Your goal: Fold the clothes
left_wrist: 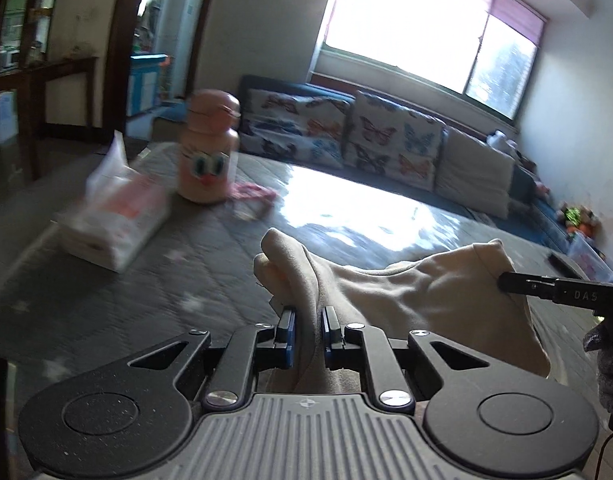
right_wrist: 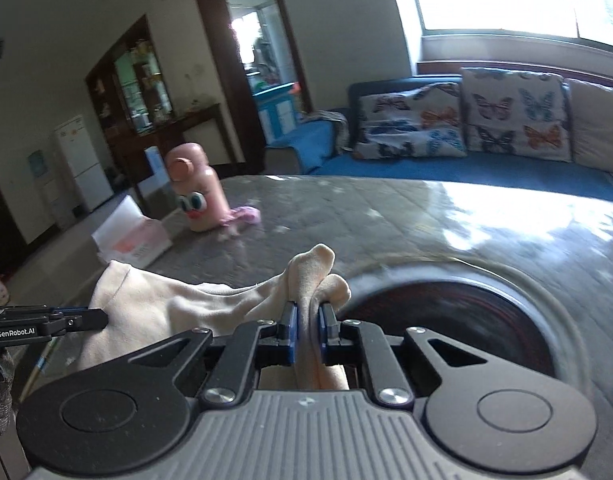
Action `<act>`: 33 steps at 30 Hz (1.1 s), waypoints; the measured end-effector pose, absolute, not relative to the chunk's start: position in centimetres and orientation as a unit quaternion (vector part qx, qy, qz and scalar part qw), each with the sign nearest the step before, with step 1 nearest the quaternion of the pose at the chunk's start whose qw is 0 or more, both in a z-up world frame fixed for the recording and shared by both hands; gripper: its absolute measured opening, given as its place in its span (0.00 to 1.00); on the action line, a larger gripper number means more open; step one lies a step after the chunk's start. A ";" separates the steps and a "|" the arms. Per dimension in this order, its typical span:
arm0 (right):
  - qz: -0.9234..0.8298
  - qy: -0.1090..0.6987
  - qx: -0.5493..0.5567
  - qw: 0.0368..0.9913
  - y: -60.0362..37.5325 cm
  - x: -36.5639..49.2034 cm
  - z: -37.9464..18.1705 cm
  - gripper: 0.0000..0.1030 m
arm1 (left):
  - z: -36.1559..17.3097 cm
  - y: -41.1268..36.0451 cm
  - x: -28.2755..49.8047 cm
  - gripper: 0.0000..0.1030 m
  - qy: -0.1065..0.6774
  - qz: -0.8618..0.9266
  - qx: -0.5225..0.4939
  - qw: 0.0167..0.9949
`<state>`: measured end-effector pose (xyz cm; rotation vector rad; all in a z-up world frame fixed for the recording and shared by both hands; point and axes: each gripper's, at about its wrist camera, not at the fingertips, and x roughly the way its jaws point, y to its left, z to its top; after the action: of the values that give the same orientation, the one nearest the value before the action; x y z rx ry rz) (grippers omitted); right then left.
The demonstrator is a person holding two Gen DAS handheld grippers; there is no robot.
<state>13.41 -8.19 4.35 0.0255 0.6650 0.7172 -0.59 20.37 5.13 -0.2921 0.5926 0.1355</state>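
Observation:
A cream garment (left_wrist: 406, 292) hangs stretched between my two grippers above the grey quilted table top (left_wrist: 154, 272). My left gripper (left_wrist: 309, 328) is shut on one bunched corner, which sticks up past the blue pads. In the same view my right gripper (left_wrist: 506, 282) comes in from the right edge and pinches the other corner. In the right wrist view my right gripper (right_wrist: 307, 330) is shut on a bunched corner of the cream garment (right_wrist: 178, 304), and my left gripper (right_wrist: 100, 319) holds the far corner at the left edge.
A pink bottle with cartoon eyes (left_wrist: 208, 148) and a tissue pack (left_wrist: 114, 216) stand on the table's far left, with a pink cloth (left_wrist: 254, 192) beside the bottle. A round dark inset (right_wrist: 450, 320) lies in the table under my right gripper. A blue sofa with butterfly cushions (left_wrist: 370, 136) is behind.

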 end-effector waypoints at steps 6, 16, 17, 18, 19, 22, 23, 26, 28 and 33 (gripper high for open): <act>0.376 0.317 0.013 0.871 -3.7 15.0 4.1 0.09 | 5.4 23.7 -0.9 0.14 0.283 0.105 -0.146 0.942; 0.379 0.353 0.004 0.855 0.1 17.4 0.8 0.11 | 1.8 26.6 -0.1 0.17 0.326 0.146 -0.157 0.921; 0.376 0.356 -0.003 0.855 0.2 17.5 0.5 0.11 | 1.5 26.7 -0.1 0.20 0.332 0.149 -0.158 0.918; 0.374 0.358 -0.009 0.855 0.2 17.6 0.2 0.12 | 1.5 26.7 -0.1 0.21 0.331 0.151 -0.155 0.918; 0.371 0.361 -0.015 0.855 0.3 17.7 0.0 0.15 | 1.5 26.8 -0.1 0.20 0.330 0.153 -0.152 0.919; 0.369 0.350 -0.034 0.860 0.4 17.5 0.1 0.16 | 2.0 26.9 -0.1 0.21 0.323 0.158 -0.147 0.921; 0.371 0.344 -0.039 0.862 0.4 17.4 0.4 0.16 | 2.3 26.9 0.0 0.22 0.319 0.157 -0.147 0.923; 0.384 0.340 -0.045 0.857 1.0 17.4 0.7 0.16 | 2.9 26.4 0.9 0.23 0.312 0.144 -0.143 0.928; 0.392 0.342 -0.050 0.852 1.8 17.7 0.5 0.16 | 2.8 25.7 1.8 0.23 0.315 0.131 -0.138 0.930; 0.411 0.348 -0.061 0.840 3.7 17.8 0.0 0.17 | 2.0 24.2 4.7 0.23 0.327 0.101 -0.134 0.930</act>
<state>17.82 3.72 -0.04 -0.1289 0.7351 0.8690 4.73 24.17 1.96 -0.2748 0.6700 0.2063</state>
